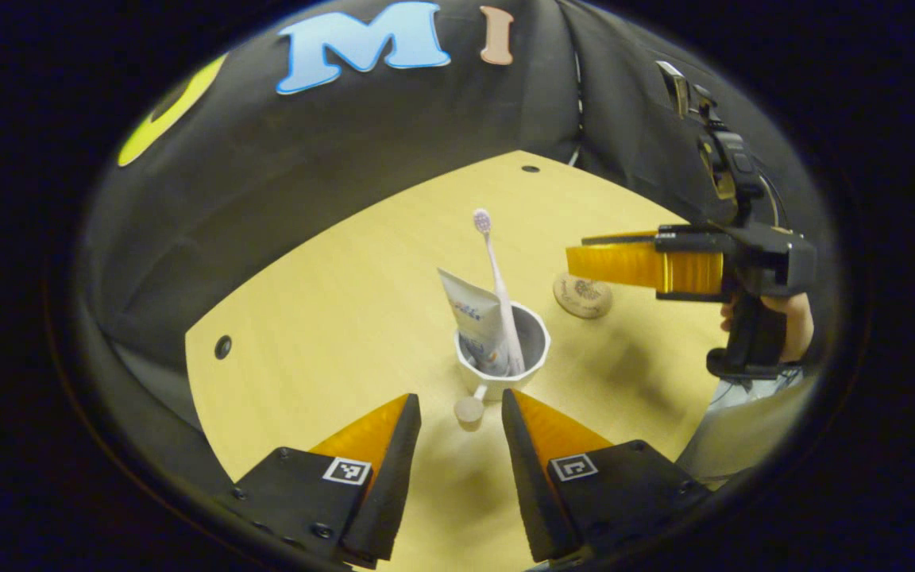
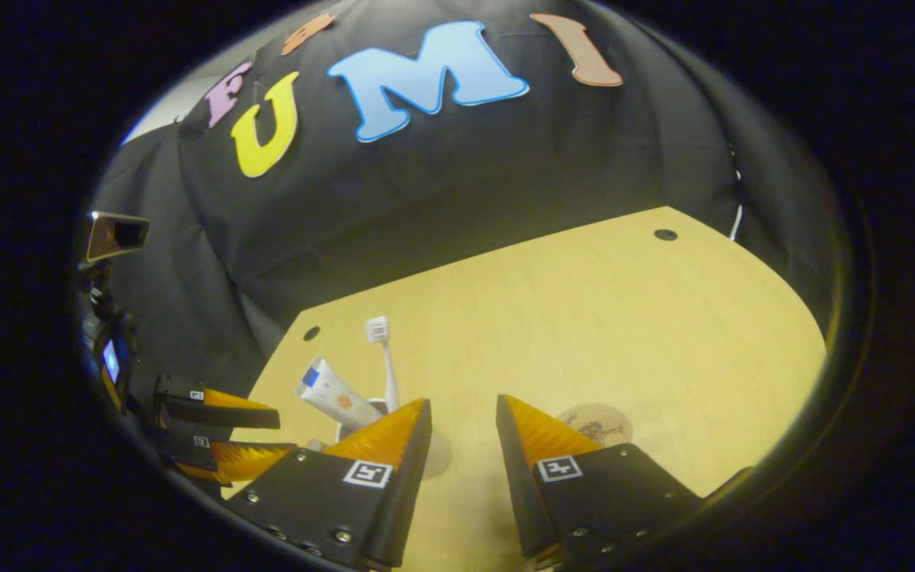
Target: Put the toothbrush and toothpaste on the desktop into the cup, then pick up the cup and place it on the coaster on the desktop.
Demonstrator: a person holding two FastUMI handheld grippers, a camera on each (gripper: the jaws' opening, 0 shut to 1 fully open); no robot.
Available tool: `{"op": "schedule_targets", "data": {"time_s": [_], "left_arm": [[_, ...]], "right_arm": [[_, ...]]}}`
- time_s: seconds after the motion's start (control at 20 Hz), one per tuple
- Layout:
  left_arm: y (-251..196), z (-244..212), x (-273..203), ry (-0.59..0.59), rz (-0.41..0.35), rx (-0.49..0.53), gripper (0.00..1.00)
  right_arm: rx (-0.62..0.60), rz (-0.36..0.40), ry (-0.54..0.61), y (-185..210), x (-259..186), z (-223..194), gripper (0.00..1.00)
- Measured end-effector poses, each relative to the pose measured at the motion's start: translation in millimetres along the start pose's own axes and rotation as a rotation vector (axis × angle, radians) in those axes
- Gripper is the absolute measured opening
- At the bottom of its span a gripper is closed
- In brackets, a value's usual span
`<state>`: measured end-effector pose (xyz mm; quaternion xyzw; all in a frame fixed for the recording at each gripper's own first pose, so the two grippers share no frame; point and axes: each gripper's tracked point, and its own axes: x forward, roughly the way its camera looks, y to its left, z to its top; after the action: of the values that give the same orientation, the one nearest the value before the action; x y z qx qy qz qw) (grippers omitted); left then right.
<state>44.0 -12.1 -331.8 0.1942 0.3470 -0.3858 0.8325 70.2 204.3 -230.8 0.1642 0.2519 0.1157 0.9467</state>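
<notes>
Already the toothbrush [image 1: 497, 286] and the toothpaste [image 1: 475, 318] stood in the cup [image 1: 505, 349], both leaning out over its rim, so by my judgement the first half of the task was done and only the lift to the coaster [image 1: 582, 295] remained. Your left tongs [image 1: 461, 413] hovered with their jaws apart and nothing between them, and the cup sat straight ahead of them on the counter [image 1: 330, 318], close by, with its handle [image 1: 471, 409] pointing back toward the gap between the two fingers. That was the relation the next move turned on: the cup lay on the left tongs' own line, upright, its long axis vertical, while the coaster lay just beyond it and off to the right. Your right tongs [image 2: 461, 421] also stood apart and empty, hanging above the counter; in the right gripper view the cup lay to their left, half hidden behind the left finger, and the coaster [image 2: 596, 423] sat just ahead on the right. I judged the left hand nearer and better lined up for the grasp, though the tilted tube could shift as the cup rose.
</notes>
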Motion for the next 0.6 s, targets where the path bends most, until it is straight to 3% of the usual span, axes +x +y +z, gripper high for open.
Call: {"op": "schedule_targets", "data": {"time_s": [0.2,0.4,0.45,0.5,0.6], "left_arm": [[-6.4,-11.7,24.0,0.130,-0.093,0.104,0.69],[-3.3,-14.0,51.7,0.236,-0.150,0.196,0.70],[-0.1,-19.7,57.1,0.272,-0.160,0.215,0.65],[4.5,-24.2,60.6,0.301,-0.169,0.232,0.70],[1.2,-30.7,66.3,0.339,-0.185,0.258,0.68]], "right_arm": [[0.056,-0.068,-0.004,-37.1,-13.4,0.6,0.52],[0.113,-0.148,-0.002,-76.1,-31.9,-6.3,0.52],[0.127,-0.169,-0.003,-85.9,-36.9,-7.1,0.52],[0.140,-0.190,-0.005,-95.2,-41.5,-8.4,0.52],[0.164,-0.229,-0.011,-112.8,-51.9,-9.6,0.52]]}}
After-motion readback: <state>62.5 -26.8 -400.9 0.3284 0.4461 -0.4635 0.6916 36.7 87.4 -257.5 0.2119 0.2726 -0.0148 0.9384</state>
